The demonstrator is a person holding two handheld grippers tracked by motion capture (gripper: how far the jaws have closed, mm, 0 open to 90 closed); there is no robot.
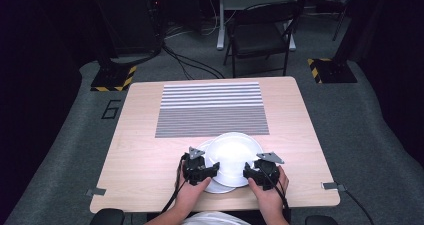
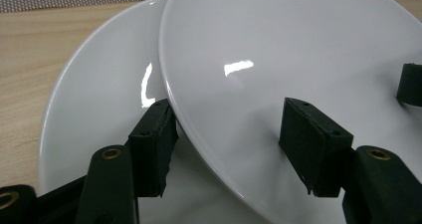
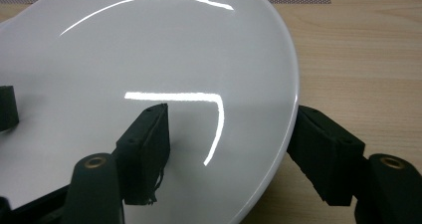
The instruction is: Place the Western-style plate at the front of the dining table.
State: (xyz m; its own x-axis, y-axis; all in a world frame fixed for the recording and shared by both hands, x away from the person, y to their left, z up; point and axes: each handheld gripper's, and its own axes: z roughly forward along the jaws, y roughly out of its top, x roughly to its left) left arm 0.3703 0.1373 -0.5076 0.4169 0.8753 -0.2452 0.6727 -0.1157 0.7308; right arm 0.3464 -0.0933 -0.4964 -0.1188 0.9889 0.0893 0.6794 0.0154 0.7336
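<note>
Two white plates lie near the table's front edge. The upper plate (image 1: 234,155) rests partly on the lower plate (image 1: 214,187), shifted right and back. My left gripper (image 1: 211,166) straddles the upper plate's left rim. In the left gripper view, my left gripper (image 2: 226,107) has one jaw tucked under the rim of the upper plate (image 2: 278,45), over the lower plate (image 2: 99,99), and the other jaw above its face. My right gripper (image 1: 249,171) straddles the right rim. In the right gripper view, my right gripper (image 3: 231,112) has one jaw over the plate (image 3: 149,50) and one just outside its edge. Neither gripper's pads clamp.
A striped grey mat (image 1: 210,110) covers the far middle of the wooden table (image 1: 140,140). A black folding chair (image 1: 260,32) stands beyond the far edge. Stands with yellow-and-black striped bases (image 1: 114,78) sit on the floor at both far corners.
</note>
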